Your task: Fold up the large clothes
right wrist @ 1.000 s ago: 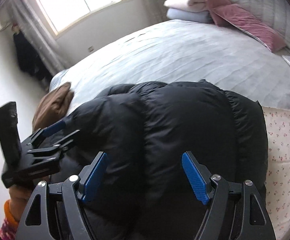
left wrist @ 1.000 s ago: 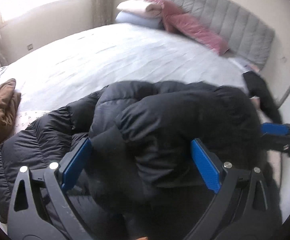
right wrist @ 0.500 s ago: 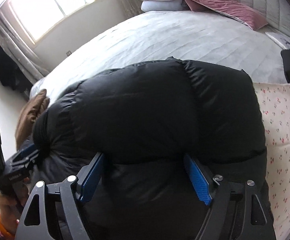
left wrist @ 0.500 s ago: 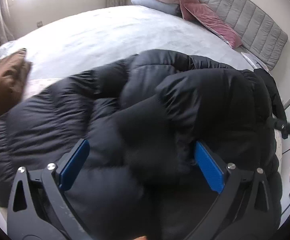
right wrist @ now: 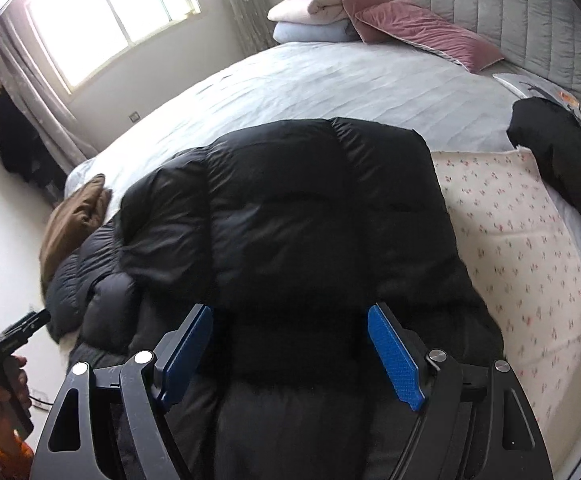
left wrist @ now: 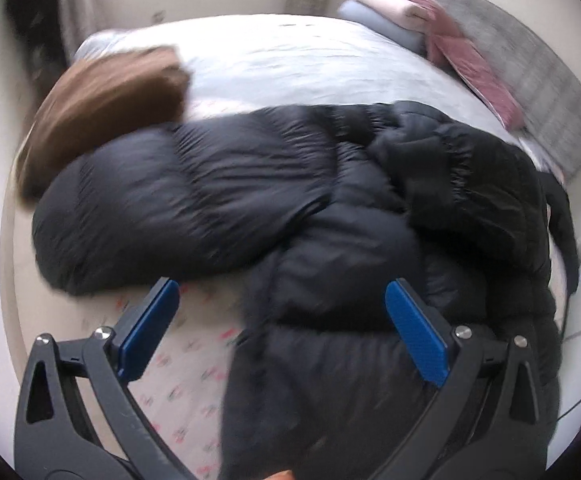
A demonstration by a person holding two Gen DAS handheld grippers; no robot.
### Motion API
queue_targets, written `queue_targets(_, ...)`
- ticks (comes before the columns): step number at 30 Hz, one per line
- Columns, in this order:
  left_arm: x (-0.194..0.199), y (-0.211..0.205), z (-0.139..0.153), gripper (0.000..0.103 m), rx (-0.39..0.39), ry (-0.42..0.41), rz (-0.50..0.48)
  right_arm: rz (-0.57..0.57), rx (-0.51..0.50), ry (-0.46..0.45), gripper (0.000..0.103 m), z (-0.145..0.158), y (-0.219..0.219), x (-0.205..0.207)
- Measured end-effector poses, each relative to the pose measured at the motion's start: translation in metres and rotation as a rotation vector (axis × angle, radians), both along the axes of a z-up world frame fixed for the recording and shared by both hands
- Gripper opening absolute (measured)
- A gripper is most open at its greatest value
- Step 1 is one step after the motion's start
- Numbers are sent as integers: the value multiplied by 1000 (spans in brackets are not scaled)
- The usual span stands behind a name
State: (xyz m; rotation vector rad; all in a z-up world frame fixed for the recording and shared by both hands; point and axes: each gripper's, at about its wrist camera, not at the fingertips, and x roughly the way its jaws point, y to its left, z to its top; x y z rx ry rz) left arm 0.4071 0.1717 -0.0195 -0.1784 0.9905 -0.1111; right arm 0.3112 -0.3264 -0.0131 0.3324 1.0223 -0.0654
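No readable writing or labels. Black puffer jacket (right wrist: pixel 310 232) bunched at bed's (right wrist: pixel 330 84) near edge, partly on floral cloth (right wrist: pixel 522 240). Left gripper (left wrist: pixel 278 320) and right gripper (right wrist: pixel 290 344) both spread wide, gripping nothing. Grey headboard (right wrist: pixel 510 4), window (right wrist: pixel 106 12), brown garment (left wrist: pixel 106 100) at far-left corner.

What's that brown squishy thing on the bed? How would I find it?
Start at the big bed with the pale grey cover and go to the corner far from the grey headboard, toward the window. The brown bundle lies at that edge, beside the black puffy coat. It is the only brown thing there; the pillows by the headboard are pink, cream and blue.
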Motion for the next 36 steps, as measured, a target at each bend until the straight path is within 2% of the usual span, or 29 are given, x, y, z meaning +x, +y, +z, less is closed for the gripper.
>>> queue_targets(5, -15, 70, -27, 103, -94, 53, 173, 20, 43, 6, 81, 0, 16, -28)
queue_targets(9, -22, 134, -56, 103, -218, 69, 349, 40, 26, 30, 82, -2, 28, -40)
queue_targets(12, -18, 172, -80, 102, -337, 62, 443, 39, 6, 35, 81, 0, 30, -41)
queue_targets(16, -5, 203, -109, 102, -479, 53, 551, 31, -9, 39, 81, 1, 33, -36)
queue_targets(19, 2, 224, -138, 102, -633, 51, 660, 47, -15, 47, 81, -2, 38, -32)
queue_targets(21, 3, 234, -160, 98, -729, 68, 746, 68, -16, 61, 81, -6, 42, -29)
queue_targets(22, 4, 236, -166, 96, -746, 74, 766, 74, -21, 69, 82, -8, 44, -27)
queue_targets(24, 6, 239, -172, 93, -731, 49, 809, 86, -35, 86, 81, -13, 47, -23)
queue_targets(27, 7, 245, -171, 73, -730, -20, 865, 85, -42, 101, 82, -19, 47, -18)
queue_targets(29, 6, 248, -166, 34, -718, -65, 887, 81, -40, 103, 82, -21, 45, -17)
queue_targets(31, 6, 242, -144, 14, -660, -139, 879, 73, -39, 102, 81, -22, 42, -16)
queue_targets(34, 9, 223, -95, 9, -534, -272, 803, 65, -32, 101, 82, -24, 37, -17)
queue_targets(36, 11, 205, -59, 8, -487, -358, 735, 68, -32, 101, 81, -26, 34, -16)
